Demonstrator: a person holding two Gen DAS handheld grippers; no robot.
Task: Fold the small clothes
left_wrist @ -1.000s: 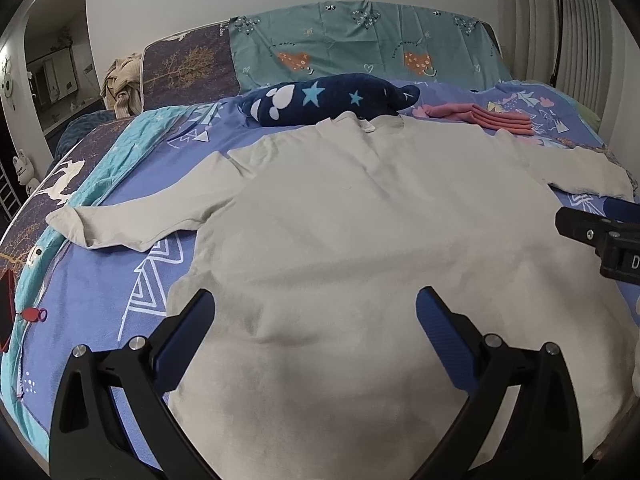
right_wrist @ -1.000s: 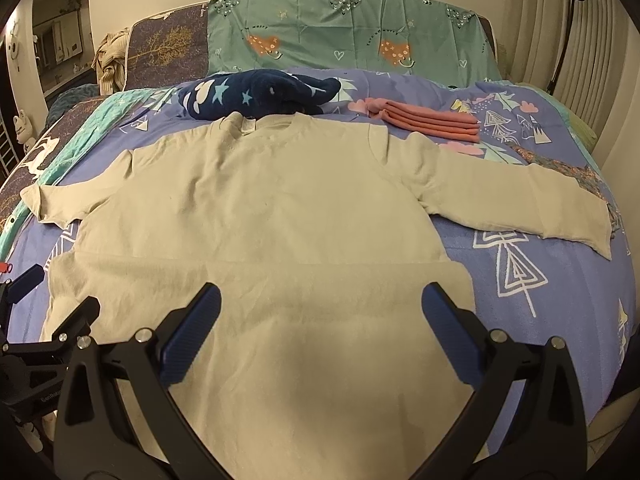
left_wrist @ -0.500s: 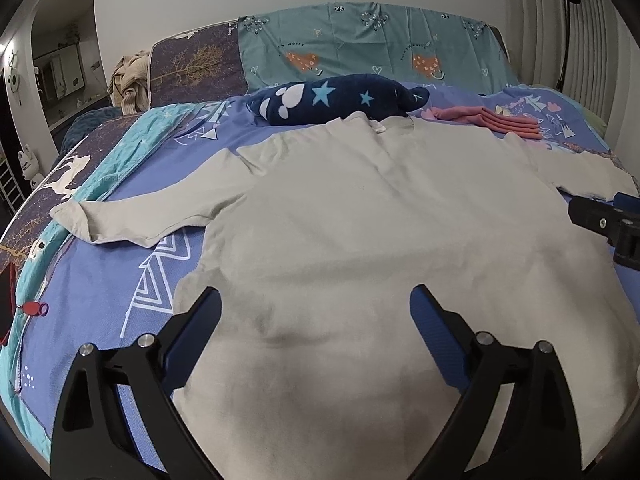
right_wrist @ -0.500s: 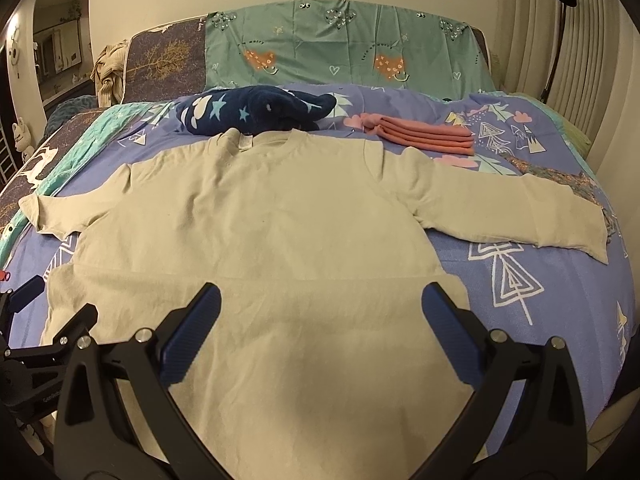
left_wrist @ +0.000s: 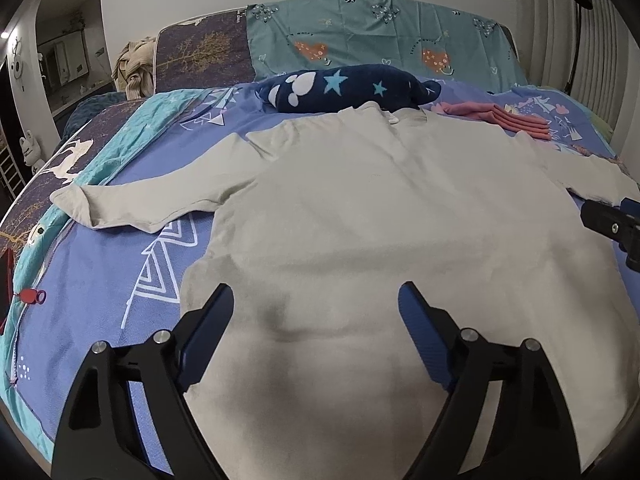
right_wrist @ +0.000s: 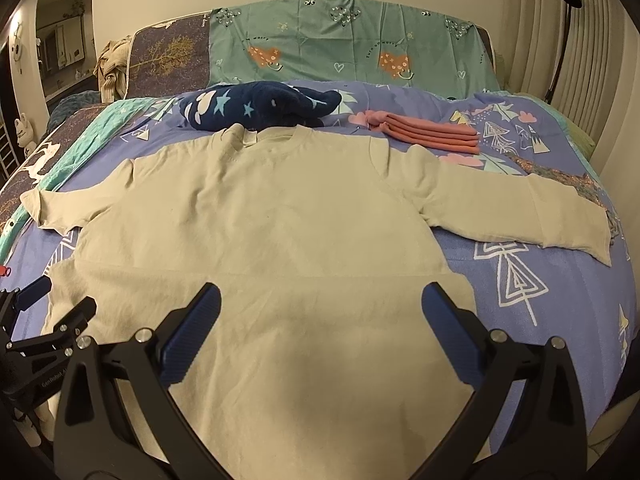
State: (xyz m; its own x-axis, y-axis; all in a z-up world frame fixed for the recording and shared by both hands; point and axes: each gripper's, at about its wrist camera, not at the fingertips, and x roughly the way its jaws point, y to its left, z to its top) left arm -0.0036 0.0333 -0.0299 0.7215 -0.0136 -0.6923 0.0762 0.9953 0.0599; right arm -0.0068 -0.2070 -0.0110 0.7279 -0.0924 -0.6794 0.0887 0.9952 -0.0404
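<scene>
We count one beige shirt [right_wrist: 256,216], one pink folded stack [right_wrist: 432,133], one navy starred plush [right_wrist: 256,110], two grippers [left_wrist: 314,312] [right_wrist: 320,312].

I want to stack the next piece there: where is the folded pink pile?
In the right wrist view the folded pink pile lies on the bed's far right, just beyond the beige shirt's right shoulder, right of the navy star plush.

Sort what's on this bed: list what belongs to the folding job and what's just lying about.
Job:
- beige long-sleeved shirt, spread flat, unfolded
- left gripper, jaws just been closing, nothing between them
- right gripper, open

Lying about:
- folded pink cloth
- navy star plush
- teal pillow
</scene>
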